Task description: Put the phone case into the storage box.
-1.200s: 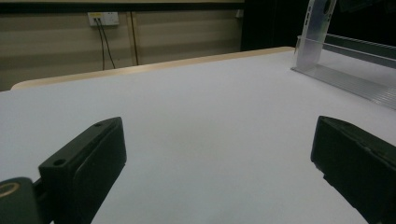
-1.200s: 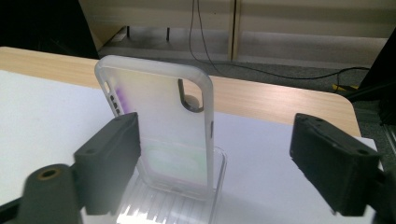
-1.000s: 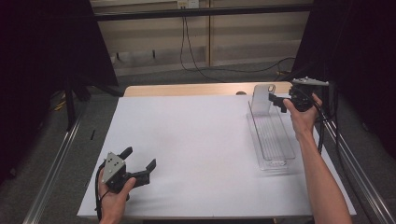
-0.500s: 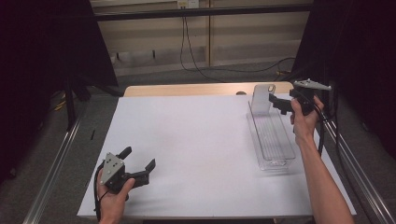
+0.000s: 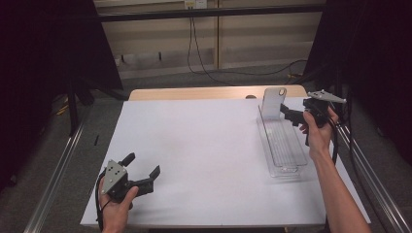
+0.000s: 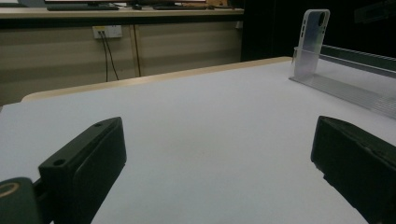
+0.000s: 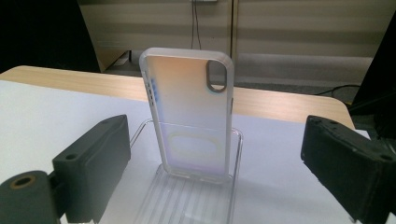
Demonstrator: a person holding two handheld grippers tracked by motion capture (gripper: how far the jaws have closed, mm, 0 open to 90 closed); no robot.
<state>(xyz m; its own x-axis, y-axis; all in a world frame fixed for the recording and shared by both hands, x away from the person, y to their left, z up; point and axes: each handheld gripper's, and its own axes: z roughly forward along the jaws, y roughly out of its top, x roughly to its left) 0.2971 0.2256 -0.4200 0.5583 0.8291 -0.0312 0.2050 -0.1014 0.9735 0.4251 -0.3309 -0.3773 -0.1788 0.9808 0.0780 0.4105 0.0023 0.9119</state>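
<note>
High view: white rectangular worktop (image 5: 209, 155) with a pale wooden strip along its far edge. Far right on it, a long clear ribbed plastic tray (image 5: 284, 145), lying lengthwise from near to far. At the tray's far end, a frosted translucent phone case with an oval camera cutout (image 5: 273, 102), standing upright inside the tray wall. Just right of the case and close to it, the right gripper (image 5: 290, 115), held in a hand at the worktop's right edge, grey three-cornered plate on top, black fingers spread and pointing left toward the case, not touching it. Near left corner of the worktop: the left gripper (image 5: 142, 170), held low in the other hand, fingers parted, nothing between them, well apart from the tray.

Right gripper view: phone case (image 7: 191, 112) upright and centred between the two released black fingers (image 7: 93, 163), clear gaps on both sides, lower edge seated in the tray's end (image 7: 187, 196), camera cutout at upper right, faint ring marking on its lower half.

Left gripper view: both fingers (image 6: 86, 163) wide apart over bare white worktop (image 6: 210, 140); far right, the case (image 6: 312, 42) standing at the tray's end (image 6: 345, 91), distant from these fingers.
</note>
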